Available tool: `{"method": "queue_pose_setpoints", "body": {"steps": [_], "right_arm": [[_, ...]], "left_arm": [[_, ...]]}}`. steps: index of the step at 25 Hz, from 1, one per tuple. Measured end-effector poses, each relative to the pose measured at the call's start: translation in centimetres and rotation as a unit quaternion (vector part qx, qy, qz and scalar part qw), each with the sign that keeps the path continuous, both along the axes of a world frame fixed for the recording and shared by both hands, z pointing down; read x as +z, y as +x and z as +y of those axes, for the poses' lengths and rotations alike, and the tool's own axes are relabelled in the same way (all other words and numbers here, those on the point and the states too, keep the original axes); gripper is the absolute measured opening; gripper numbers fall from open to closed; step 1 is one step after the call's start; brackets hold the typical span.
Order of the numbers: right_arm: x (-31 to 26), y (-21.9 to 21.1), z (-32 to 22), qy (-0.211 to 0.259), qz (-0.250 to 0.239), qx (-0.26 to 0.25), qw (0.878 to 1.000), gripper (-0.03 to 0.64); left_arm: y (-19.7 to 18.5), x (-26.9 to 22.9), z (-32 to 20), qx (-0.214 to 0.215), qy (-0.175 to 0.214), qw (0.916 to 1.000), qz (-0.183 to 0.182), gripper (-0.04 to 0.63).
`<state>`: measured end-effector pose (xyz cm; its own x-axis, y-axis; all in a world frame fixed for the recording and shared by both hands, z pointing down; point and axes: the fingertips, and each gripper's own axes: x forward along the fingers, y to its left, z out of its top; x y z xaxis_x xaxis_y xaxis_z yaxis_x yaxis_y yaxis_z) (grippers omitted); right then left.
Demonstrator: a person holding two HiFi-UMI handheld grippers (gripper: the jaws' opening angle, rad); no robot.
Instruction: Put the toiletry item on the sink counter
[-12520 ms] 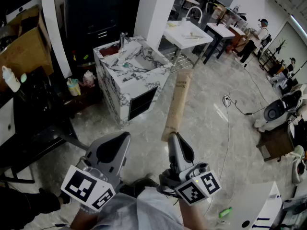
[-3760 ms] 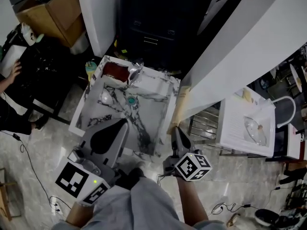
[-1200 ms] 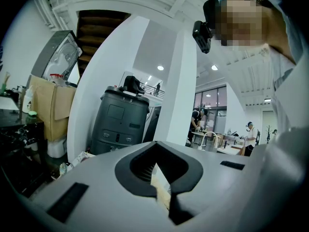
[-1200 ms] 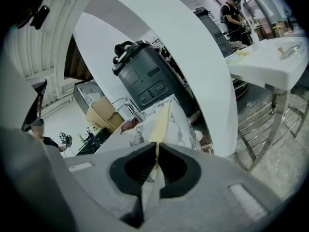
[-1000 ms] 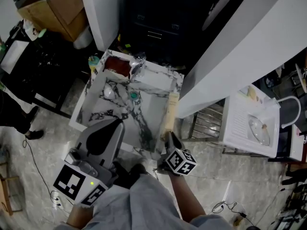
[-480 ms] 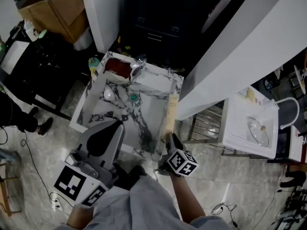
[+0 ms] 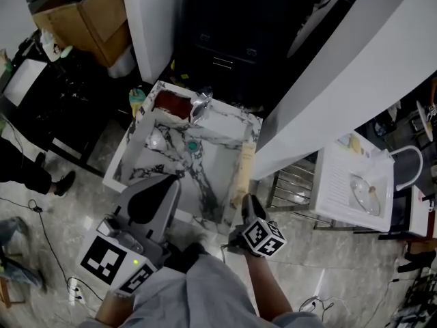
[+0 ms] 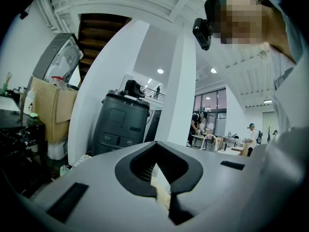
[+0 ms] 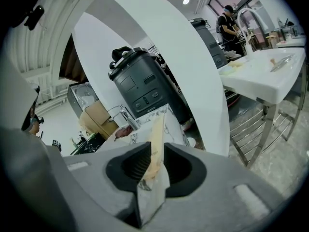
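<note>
Toiletry item (image 7: 242,171): one, in right hand-held gripper (image 7: 244,201).

The floor (image 7: 65,200) is shiny grey stone. A white pillar (image 7: 158,19) stands far left by a brown box (image 7: 89,9). A white table (image 7: 334,176) sits on the right. Ceiling lights (image 8: 160,71) glow.

Head view overhead; gripper views level, toward sink (image 7: 205,176).
</note>
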<state>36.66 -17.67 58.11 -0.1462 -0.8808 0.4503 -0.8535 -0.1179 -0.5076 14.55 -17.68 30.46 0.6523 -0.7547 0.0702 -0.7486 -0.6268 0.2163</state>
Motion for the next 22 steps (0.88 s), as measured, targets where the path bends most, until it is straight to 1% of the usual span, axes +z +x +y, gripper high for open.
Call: {"method": "queue_pose_setpoints", "body": {"steps": [7,9,12,13,14,22], "right_arm": [[-4.3,0.7,0.3,0.05,0.014,0.011,0.999,0.069],[-5.9,0.2,0.3,0.068,0.025,0.0,0.997,0.069],[-8.1,-0.8,0.2,0.087,0.057,-0.021,0.994,0.063],[-8.8,-1.2,0.2,0.092,0.065,-0.028,0.993,0.018],[-9.4,-1.7,0.2,0.097,0.068,-0.035,0.992,0.012],[-14.4,-5.8,0.3,0.141,0.063,-0.085,0.984,0.002]], "left_arm": [[-0.6,-0.8,0.6,0.002,0.011,0.9999,0.008,0.003],[-0.8,-1.0,0.8,0.005,0.013,0.9998,0.011,0.003],[-1.0,-1.4,1.0,0.009,0.018,0.9997,0.014,0.003],[-1.1,-1.5,1.1,0.011,0.019,0.9997,0.015,0.003],[-1.1,-1.6,1.1,0.012,0.02,0.9996,0.016,0.003],[-1.9,-2.3,1.9,0.016,0.031,0.9992,0.021,0.003]]}}
